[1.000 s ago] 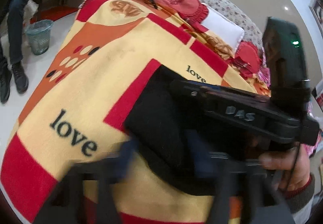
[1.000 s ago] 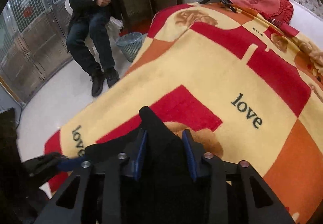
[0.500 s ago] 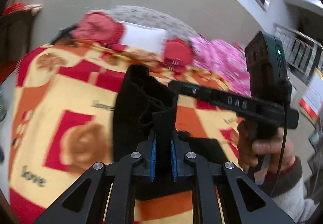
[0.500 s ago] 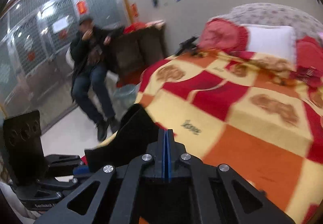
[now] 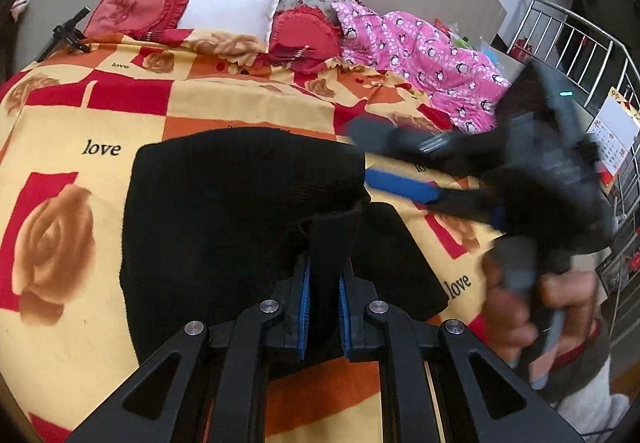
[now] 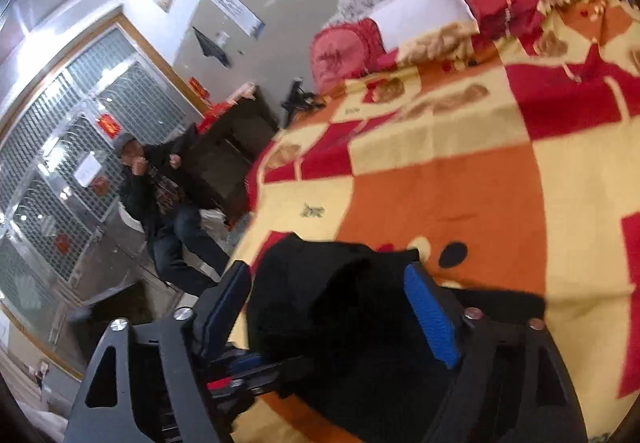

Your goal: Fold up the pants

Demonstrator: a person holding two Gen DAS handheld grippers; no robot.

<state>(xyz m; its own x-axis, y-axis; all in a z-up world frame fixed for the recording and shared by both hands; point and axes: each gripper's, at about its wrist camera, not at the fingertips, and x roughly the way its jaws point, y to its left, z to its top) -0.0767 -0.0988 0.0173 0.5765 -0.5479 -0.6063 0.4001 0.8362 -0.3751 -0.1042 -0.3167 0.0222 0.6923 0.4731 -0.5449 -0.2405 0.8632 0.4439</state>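
The black pants (image 5: 240,211) lie folded over on the patterned blanket (image 5: 64,115). My left gripper (image 5: 323,263) is shut on a raised flap of the pants' near edge. My right gripper shows in the left wrist view (image 5: 404,167) at the right, blurred, with its jaws spread beside the pants' far right corner. In the right wrist view my right gripper (image 6: 328,283) is open, and the black pants (image 6: 332,307) sit between and under its blue pads (image 6: 428,315) without being pinched.
Red cushions (image 5: 132,11), a white pillow (image 5: 228,11) and a pink quilt (image 5: 424,55) lie at the bed's head. A seated man (image 6: 160,195) and dark furniture (image 6: 236,139) are off the bed's side. A metal railing (image 5: 576,43) stands at the right.
My right gripper has opened and let go of the pants. The lifted pants have come down folded onto the blanket. My left gripper stays shut on the cloth.
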